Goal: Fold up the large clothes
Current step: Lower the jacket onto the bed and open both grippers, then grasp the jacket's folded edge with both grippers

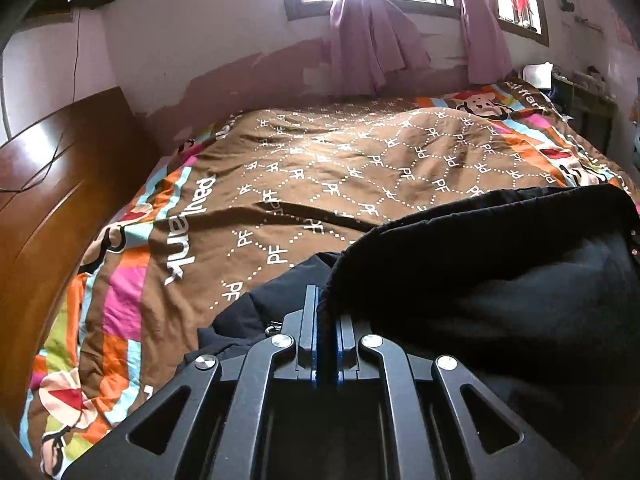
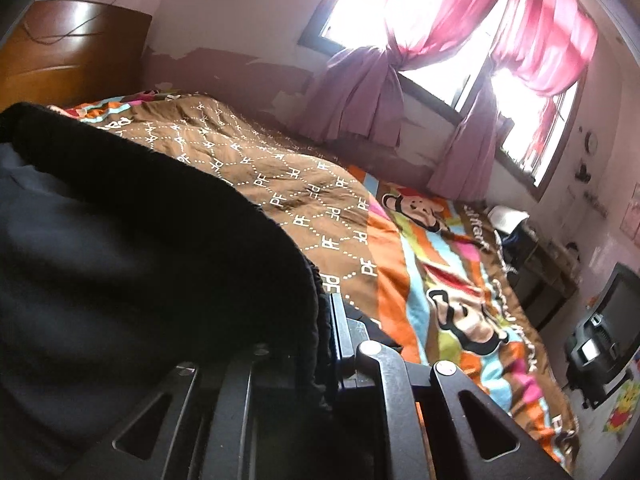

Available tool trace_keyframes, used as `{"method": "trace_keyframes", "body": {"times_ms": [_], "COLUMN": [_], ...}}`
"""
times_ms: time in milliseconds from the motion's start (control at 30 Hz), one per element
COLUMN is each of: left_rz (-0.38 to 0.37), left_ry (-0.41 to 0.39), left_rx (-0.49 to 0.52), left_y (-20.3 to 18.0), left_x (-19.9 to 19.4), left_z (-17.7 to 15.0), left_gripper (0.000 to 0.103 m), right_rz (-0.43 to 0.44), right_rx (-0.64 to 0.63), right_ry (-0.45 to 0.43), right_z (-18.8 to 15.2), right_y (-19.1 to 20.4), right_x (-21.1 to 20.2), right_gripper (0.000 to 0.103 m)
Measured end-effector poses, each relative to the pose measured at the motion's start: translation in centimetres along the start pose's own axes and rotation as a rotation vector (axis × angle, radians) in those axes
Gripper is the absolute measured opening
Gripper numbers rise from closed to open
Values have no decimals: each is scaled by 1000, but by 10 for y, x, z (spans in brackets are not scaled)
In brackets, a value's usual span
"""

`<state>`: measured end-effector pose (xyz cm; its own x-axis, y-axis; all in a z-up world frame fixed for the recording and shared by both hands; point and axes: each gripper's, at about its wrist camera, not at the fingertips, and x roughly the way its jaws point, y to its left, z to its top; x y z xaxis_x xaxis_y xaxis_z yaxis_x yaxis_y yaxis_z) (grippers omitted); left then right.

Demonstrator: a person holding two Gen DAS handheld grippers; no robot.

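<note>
A large black garment [image 1: 500, 280] hangs in a thick fold to the right of my left gripper [image 1: 327, 308], with a lower part of it lying on the quilt below the fingers. The left jaws are shut on its gathered hem. In the right wrist view the same black garment [image 2: 140, 260] fills the left side and drapes over my right gripper [image 2: 326, 320]. It hides the left finger, and only the right finger [image 2: 340, 320] shows. The bunched hem sits pinched in the narrow gap between the jaws. Both grippers hover low over the bed.
A brown patterned quilt [image 1: 320, 168] with bright cartoon borders covers the bed [image 2: 440, 280]. A wooden headboard [image 1: 52, 184] stands at the left. Pink curtains [image 1: 368, 52] hang at the window behind. A low table [image 1: 588, 108] and a television [image 2: 612, 312] stand beyond the bed's right side.
</note>
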<state>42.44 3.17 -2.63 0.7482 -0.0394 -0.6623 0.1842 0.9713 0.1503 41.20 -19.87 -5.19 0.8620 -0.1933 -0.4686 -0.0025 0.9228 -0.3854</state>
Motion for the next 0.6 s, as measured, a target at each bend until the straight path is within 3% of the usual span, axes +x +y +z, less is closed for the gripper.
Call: {"method": "trace_keyframes", "body": {"times_ms": [100,200,233,267,300,367,467,600], "left_rz": [-31,-68,-77,-75,-71,-98,-160,-191], "left_ry": [4,8,0,-14,-35,-123,-187,-205], "left_rx": [-43,-96,-118,-132,-149,-199,-225,-182], "left_y": [7,14,17,19,21,29,35,32], "left_x": [0,-6,-11,-16,-22,-43,-67,-91], "left_z": [1,6,9,11,14,19,25,18], "left_gripper": [11,20,25,44,70,84,84,84], "right_rz": [17,38,36,35,36,54,89,195], "right_rx": [4,33,46,61,73,88,109,181], "right_ry": [7,-3,-17,-39,-57,-77,-105,-125], "right_z": [0,7,10,13,15,21,27,27], "right_y": [-4,-15,-19,-24,-28,-33,-39,-42], "right_x": [-3,-6,-11,-18,-25,-38,-61,-88], "right_gripper": [19,48,64,78,81,85,100,103]}}
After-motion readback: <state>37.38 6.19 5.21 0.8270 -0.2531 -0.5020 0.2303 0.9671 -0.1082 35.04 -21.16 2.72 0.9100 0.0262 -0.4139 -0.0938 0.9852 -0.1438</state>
